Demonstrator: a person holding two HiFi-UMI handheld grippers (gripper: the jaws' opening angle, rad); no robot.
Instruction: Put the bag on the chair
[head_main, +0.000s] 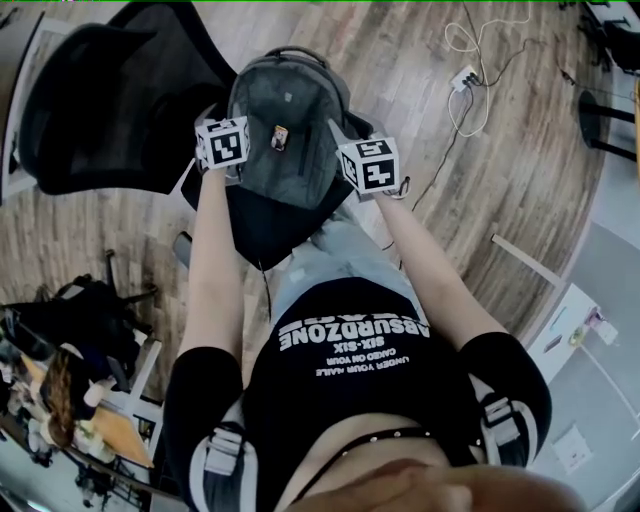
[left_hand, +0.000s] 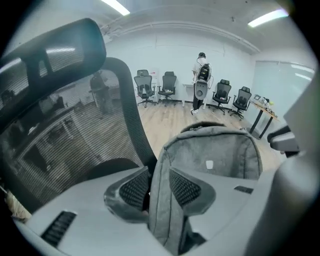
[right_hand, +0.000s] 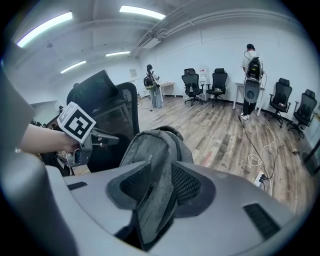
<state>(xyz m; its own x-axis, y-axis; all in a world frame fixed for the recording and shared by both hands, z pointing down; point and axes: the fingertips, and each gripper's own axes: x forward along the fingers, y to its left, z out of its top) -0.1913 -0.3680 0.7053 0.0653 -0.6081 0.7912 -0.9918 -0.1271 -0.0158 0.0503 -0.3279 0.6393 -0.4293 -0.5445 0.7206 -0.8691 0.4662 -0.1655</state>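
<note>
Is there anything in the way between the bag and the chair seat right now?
Nothing visible. The bag already appears to rest upright on the seat of the chair, with its sides between the jaws of the left gripper and the right gripper.

bag (head_main: 285, 120): grey | chair (head_main: 100, 110): black mesh | floor (head_main: 520, 170): brown wood-grain | shirt (head_main: 350, 390): black, white lettering

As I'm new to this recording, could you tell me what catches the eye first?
A grey backpack stands upright on the black office chair, centre of the head view. The left gripper and right gripper flank it, each with the bag's fabric between its jaws.
</note>
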